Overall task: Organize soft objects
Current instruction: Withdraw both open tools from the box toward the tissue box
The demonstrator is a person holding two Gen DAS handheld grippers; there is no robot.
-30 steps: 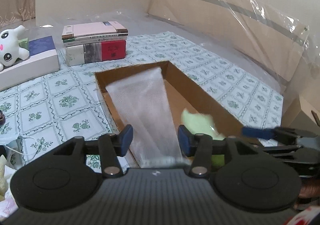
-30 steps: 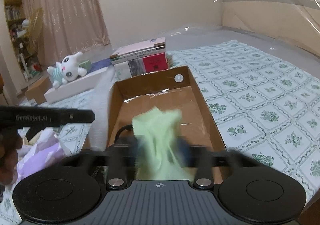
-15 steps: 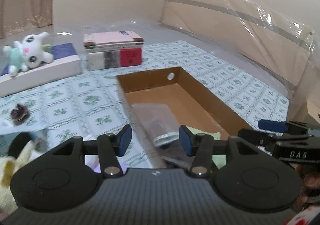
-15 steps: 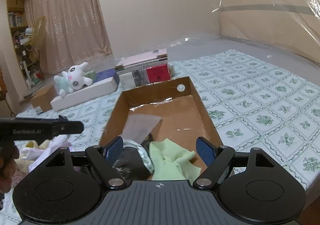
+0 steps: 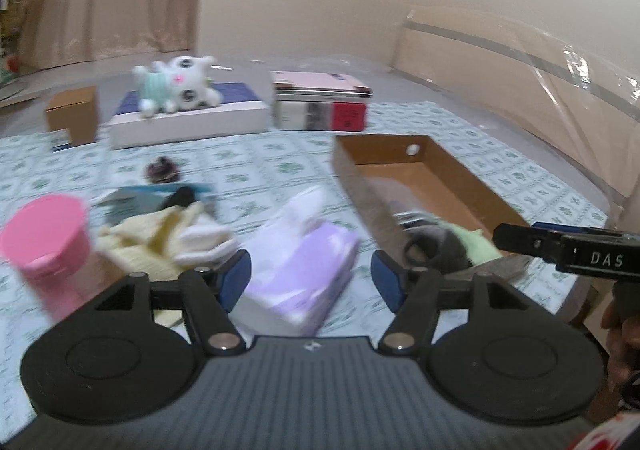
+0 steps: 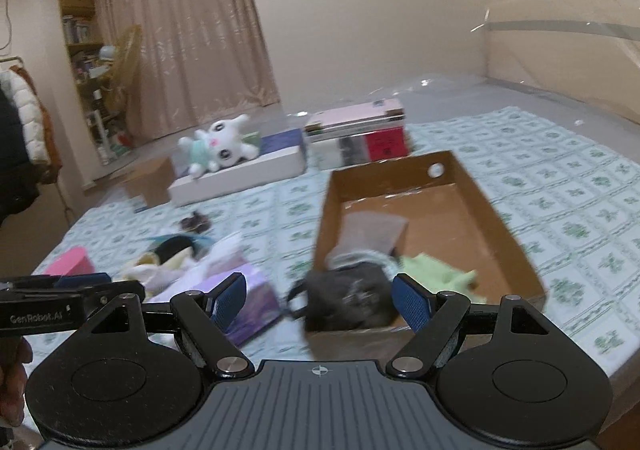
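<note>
Right wrist view gives me the cardboard box (image 6: 492, 205) on the patterned bedspread (image 6: 580, 185), and in its near end lie a light green cloth (image 6: 438, 270), a dark grey pouch (image 6: 348, 300) and a pale translucent bag (image 6: 370, 228). Just outside the box's left wall sits a purple tissue pack (image 5: 308, 274), and further left a heap of cream and white cloths (image 5: 168, 234) with a pink cup (image 5: 48, 238) at the bedspread's left edge. My right gripper (image 6: 320, 302) hangs over the box's near end with its blue pads spread wide and nothing between them. My left gripper (image 5: 311, 280) is spread too, hovering above the tissue pack, not touching it as far as I can see. At the far edge, a white plush toy (image 5: 176, 87) rests on a flat white box (image 5: 188, 121) beside a stack of books (image 5: 320, 105).
</note>
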